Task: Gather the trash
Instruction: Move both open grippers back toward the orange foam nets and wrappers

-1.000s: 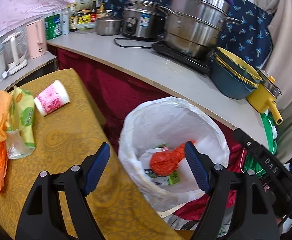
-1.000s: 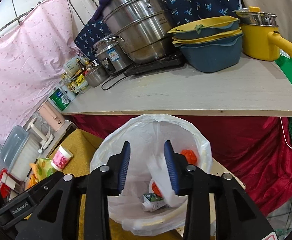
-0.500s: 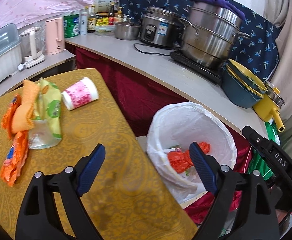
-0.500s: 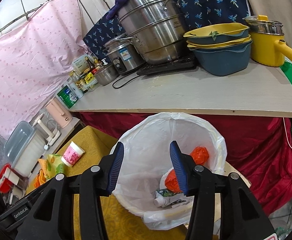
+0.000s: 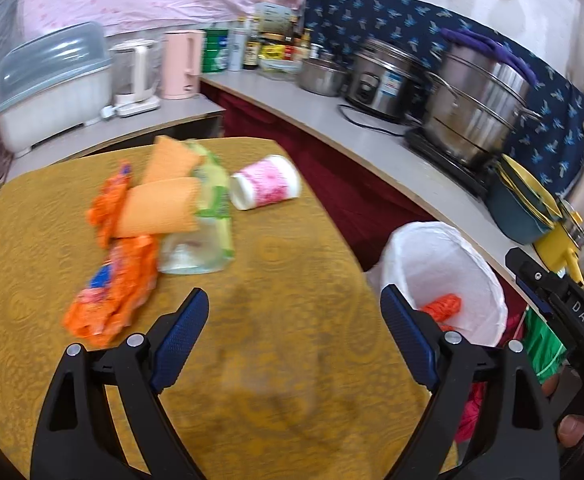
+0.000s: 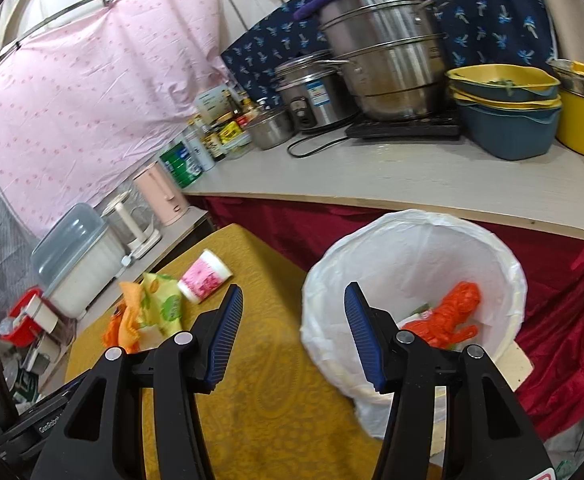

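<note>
A white-lined trash bin (image 5: pixel 448 248) (image 6: pixel 412 248) stands beside the yellow-clothed table (image 5: pixel 283 264), with an orange bag (image 6: pixel 452 316) and other trash inside. On the table lie a pink-and-white cup (image 5: pixel 265 182) (image 6: pixel 203 276) on its side, a green-and-clear wrapper (image 5: pixel 207 224), an orange cloth (image 5: pixel 159 200) and an orange wrapper (image 5: pixel 111 296). My left gripper (image 5: pixel 294 310) is open and empty over the table's near part. My right gripper (image 6: pixel 292 312) is open and empty at the bin's left rim.
A grey counter (image 6: pixel 412 176) behind the bin holds steel pots (image 6: pixel 388 48), a rice cooker, blue and yellow bowls (image 6: pixel 508 120), a yellow pot and bottles. A pink kettle (image 5: pixel 179 64) and a plastic box (image 5: pixel 51 80) stand behind the table.
My left gripper has swung left from over the bin to over the table. My right gripper opened, dropped a white piece into the bin and drew back leftward.
</note>
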The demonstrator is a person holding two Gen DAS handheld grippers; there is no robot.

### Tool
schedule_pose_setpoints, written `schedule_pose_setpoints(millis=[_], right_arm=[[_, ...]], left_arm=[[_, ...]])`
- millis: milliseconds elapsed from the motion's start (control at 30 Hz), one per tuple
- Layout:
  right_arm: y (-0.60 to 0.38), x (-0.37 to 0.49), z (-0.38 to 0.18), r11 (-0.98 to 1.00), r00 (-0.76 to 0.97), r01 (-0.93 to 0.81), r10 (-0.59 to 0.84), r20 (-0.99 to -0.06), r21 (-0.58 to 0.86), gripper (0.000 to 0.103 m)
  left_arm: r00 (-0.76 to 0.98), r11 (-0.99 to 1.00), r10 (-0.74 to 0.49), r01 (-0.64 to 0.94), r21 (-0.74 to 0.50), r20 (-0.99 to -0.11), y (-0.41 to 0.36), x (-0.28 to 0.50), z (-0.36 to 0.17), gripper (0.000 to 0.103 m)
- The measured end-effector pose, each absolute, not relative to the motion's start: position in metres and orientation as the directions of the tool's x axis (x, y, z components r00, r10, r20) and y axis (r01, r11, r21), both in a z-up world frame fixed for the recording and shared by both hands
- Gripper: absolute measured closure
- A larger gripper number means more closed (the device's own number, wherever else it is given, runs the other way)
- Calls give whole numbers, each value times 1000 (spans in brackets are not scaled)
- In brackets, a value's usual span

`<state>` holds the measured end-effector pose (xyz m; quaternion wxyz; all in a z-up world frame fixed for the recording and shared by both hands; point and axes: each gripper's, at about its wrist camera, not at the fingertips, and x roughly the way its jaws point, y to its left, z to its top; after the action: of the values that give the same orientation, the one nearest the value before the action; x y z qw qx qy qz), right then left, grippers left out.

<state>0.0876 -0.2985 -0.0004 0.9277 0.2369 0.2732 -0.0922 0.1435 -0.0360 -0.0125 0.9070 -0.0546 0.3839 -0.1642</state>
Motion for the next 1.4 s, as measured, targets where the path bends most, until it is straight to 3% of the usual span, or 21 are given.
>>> schedule_pose_setpoints(millis=[667,1400], right_arm=[[-166,132,-3,939,798,74,147,-585,337,49],[-81,230,-39,945,719,-34,250,-648,326,49]], left_arm=[[689,963,-202,9,-271,-696,110,143,-31,20],[688,950,-193,-46,-308,-699,160,219,-43,19]])
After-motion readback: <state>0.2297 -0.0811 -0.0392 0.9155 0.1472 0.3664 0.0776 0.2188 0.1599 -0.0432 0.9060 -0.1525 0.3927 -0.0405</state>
